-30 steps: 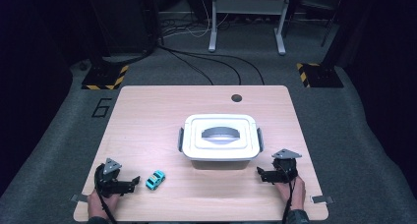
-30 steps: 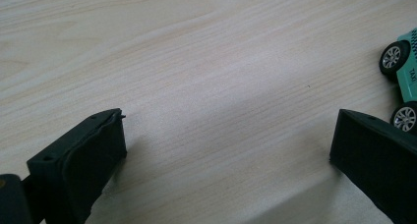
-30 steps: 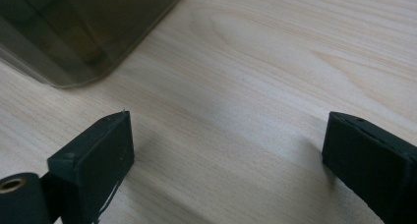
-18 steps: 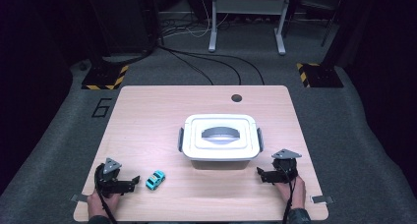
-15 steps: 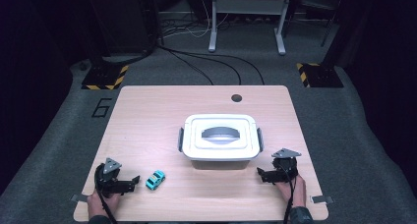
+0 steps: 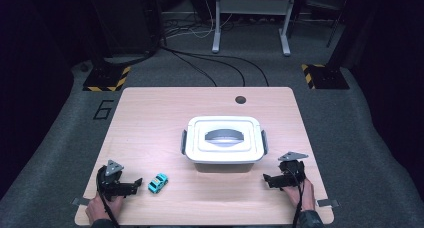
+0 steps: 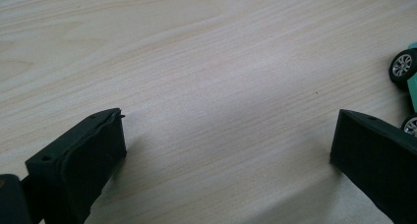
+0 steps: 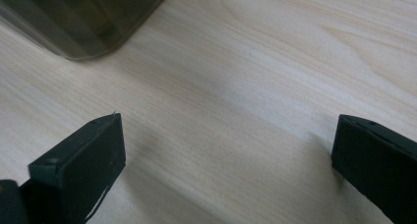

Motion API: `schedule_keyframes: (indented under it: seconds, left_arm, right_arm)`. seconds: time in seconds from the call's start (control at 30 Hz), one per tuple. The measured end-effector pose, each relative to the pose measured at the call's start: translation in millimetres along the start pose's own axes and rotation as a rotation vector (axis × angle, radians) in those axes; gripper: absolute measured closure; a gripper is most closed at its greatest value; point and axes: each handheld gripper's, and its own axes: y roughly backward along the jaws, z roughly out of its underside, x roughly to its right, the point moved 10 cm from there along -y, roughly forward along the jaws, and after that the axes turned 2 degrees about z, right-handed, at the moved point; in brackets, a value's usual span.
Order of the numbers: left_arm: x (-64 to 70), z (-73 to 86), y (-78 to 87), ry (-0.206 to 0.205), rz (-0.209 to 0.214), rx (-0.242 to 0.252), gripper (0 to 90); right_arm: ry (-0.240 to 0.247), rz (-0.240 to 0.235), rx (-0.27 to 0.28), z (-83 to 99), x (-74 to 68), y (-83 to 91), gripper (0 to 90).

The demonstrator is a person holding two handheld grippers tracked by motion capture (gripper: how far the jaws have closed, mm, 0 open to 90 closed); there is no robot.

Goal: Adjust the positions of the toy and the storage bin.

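- The little blue car [image 6: 158,183] sits just beside the left tool [image 6: 134,186], not touching.
- Both hands rest low on the desk [image 6: 150,123]; the left tool and the right tool [image 6: 267,180] are wide open, holding nothing.

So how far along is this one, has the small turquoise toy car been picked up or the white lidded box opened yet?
Nothing looks done yet. The small turquoise toy car lies on the light wooden table, just beside the left gripper, whose jaws stand wide open around bare wood. The right gripper is open too, resting near the white lidded plastic box, whose lid is on. Grasping the car and opening the box probably both remain.
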Motion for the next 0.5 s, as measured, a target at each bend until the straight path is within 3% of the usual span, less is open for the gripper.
schedule_keyframes:
  seconds: [0.1,0.13,0.17,0.27,0.5]
  left_arm:
    - [0.5,-0.7,-0.7,0.008,0.001,0.007,0.0]
    - [0.4,-0.7,-0.7,0.007,0.001,0.006,0.0]
    - [0.2,-0.7,-0.7,0.004,0.001,0.004,0.0]
    - [-0.2,0.0,-0.1,-0.006,0.003,-0.005,0.0]
    - [-0.3,-0.1,-0.3,-0.006,0.004,-0.005,0.0]
  right_arm:
    - [-0.023,-0.020,0.005,-1.3,-1.6,3.9,0.0]
    - [-0.002,-0.019,0.012,-3.0,-1.1,5.0,0.0]
    - [-0.024,-0.025,0.005,-3.7,-4.2,6.6,0.0]
    - [0.015,-0.028,0.013,-9.5,-7.1,12.0,0.0]
    - [0.031,-0.030,0.013,-15.9,-11.2,24.1,0.0]
